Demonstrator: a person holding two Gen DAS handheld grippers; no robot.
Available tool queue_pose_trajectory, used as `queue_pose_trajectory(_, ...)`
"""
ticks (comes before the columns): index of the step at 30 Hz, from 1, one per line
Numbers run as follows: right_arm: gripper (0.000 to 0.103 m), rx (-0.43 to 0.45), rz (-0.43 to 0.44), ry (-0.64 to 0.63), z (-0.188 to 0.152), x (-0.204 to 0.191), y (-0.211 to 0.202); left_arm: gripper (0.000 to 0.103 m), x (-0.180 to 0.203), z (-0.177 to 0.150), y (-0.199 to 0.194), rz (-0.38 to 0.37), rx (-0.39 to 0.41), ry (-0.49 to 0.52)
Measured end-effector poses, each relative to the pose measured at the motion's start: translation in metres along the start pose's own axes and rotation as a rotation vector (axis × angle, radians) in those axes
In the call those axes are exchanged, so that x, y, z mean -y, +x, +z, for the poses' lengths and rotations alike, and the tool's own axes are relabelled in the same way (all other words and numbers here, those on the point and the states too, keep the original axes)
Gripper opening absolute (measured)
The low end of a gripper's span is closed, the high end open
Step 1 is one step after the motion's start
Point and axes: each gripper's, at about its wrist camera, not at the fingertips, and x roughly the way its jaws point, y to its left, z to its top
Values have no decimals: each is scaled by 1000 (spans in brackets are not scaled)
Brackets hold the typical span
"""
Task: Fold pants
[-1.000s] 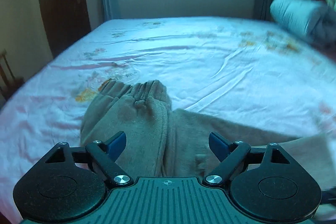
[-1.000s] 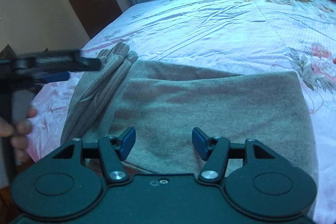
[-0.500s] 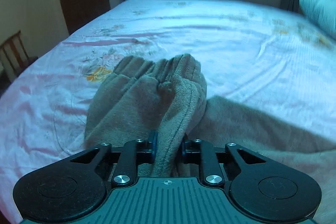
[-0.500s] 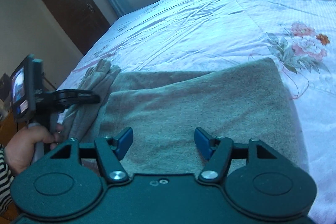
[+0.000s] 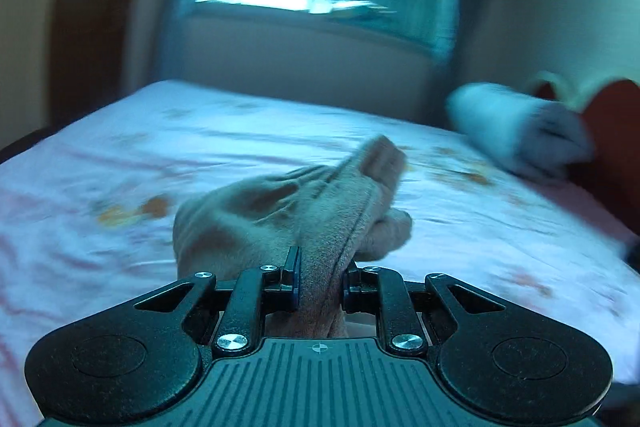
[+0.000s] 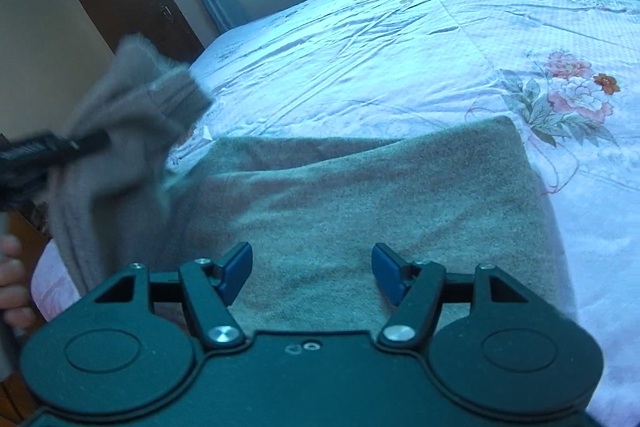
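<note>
- Left gripper [image 5: 319, 277] was clamped on the cuff end of the pants [image 6: 360, 195], raised above the bed [image 6: 360, 47].
- Right gripper [image 6: 312, 273] hovered, jaws apart, over the flat folded portion near the bed's near edge.
- Step judged: folding legs over; next, lay cuffs across, aligned.

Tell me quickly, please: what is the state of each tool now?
Left tool: closed on the leg end of the pants, lifted off the bed.
Right tool: open, holding nothing, above the flat part of the pants.
</note>
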Motion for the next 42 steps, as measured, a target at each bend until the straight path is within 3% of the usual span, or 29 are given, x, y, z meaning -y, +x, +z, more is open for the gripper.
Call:
queue_pose_trajectory(3,58,13,-12,23,-1,7,-9,18,33,-10,-9,-141,-5,56)
queue_pose_trajectory(6,58,46,-71,27,-1,15,-23,18,58,-34,-2,-229,-71,96)
queue_pose_trajectory(8,59,61,-141,17,0,22,-32,18,72,-56,11,-249,-169,137)
queue_pose_trajectory(11,60,47,-222,-14,-2,32,-40,19,85,-87,21,-210,-244,250)
queue_pose_trajectory(13,59,28,-218,3,-6,43,-45,23,82,-90,23,-193,-272,237)
queue_pose_trajectory(15,59,9,-197,27,-8,53,-51,32,82,-85,20,-196,-283,270)
queue_pose_trajectory(17,60,15,-169,62,-9,61,-61,65,81,-79,15,-208,-283,249)
queue_pose_trajectory(18,60,21,-152,90,-9,67,-67,73,79,-76,10,-213,-274,220)
queue_pose_trajectory(19,61,31,-130,121,-8,71,-72,79,78,-71,5,-211,-258,194)
queue_pose_trajectory(21,70,63,-103,177,-2,78,-81,80,74,-60,-6,-221,-234,163)
queue_pose_trajectory(23,72,80,-83,201,5,82,-85,88,68,-52,-11,-194,-222,150)
queue_pose_trajectory(26,72,75,-62,205,18,80,-80,89,43,-39,-4,-114,-230,67)
queue_pose_trajectory(30,72,14,-8,241,26,74,-58,89,5,-30,17,28,-286,-48)
queue_pose_trajectory(33,72,-59,23,291,28,72,-35,89,-13,-33,38,90,-337,-87)
queue_pose_trajectory(38,80,-139,62,379,24,73,-8,89,-21,-47,62,113,-394,-103)
queue_pose_trajectory(42,82,-169,74,371,27,69,3,91,-21,-51,70,115,-408,-96)
